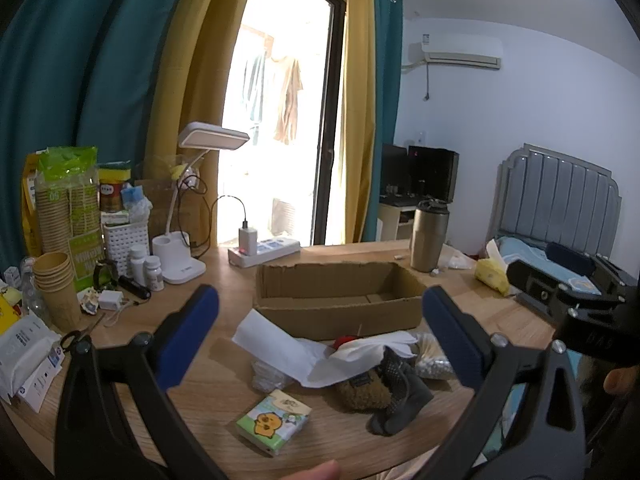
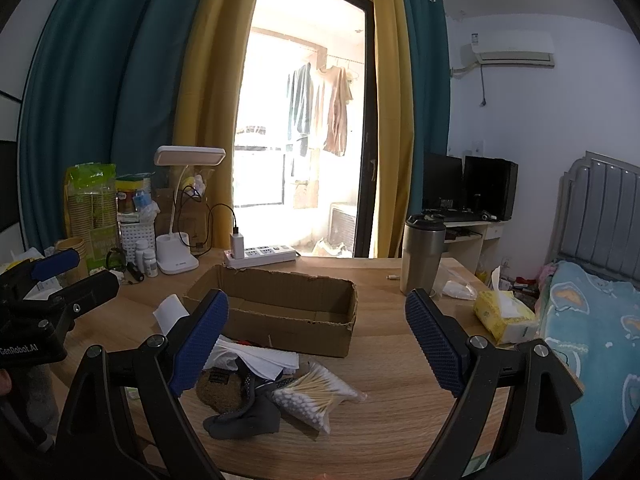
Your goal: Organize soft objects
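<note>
Low in the centre of both views, a heap of soft things lies on the wooden table [image 1: 192,392]: a dark grey sock [image 2: 244,420], a brown fuzzy item [image 1: 362,394], white tissue paper [image 1: 280,350] and a bag of cotton swabs [image 2: 314,394]. A small tissue pack with a cartoon animal [image 1: 274,420] sits just in front of the heap, lower centre of the left view. Just behind the heap stands an open cardboard box [image 1: 340,300]. The left gripper [image 1: 320,332] and right gripper [image 2: 316,340] both hover above the heap, jaws spread wide, holding nothing. A steel tumbler [image 2: 422,254] stands right of the box.
</note>
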The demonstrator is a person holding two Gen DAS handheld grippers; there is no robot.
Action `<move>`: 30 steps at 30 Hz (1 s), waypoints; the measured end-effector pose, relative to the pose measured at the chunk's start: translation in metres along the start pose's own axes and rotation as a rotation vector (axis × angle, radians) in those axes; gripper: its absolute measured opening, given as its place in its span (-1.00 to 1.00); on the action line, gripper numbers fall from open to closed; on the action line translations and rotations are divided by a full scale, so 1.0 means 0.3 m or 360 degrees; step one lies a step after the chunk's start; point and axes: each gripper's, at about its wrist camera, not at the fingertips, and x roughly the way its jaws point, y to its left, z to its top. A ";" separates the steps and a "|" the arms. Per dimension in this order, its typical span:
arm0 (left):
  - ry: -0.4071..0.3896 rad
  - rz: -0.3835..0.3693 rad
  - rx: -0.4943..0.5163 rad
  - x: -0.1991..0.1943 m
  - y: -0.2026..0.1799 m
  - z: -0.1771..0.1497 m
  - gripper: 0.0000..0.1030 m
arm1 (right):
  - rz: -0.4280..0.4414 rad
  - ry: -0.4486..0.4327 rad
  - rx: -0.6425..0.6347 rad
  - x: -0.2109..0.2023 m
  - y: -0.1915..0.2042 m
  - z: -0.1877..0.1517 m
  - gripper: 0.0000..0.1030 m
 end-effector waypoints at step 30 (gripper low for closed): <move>0.0027 0.0001 -0.0022 0.003 0.005 0.003 0.99 | -0.0004 0.0006 0.0011 0.002 -0.004 -0.011 0.79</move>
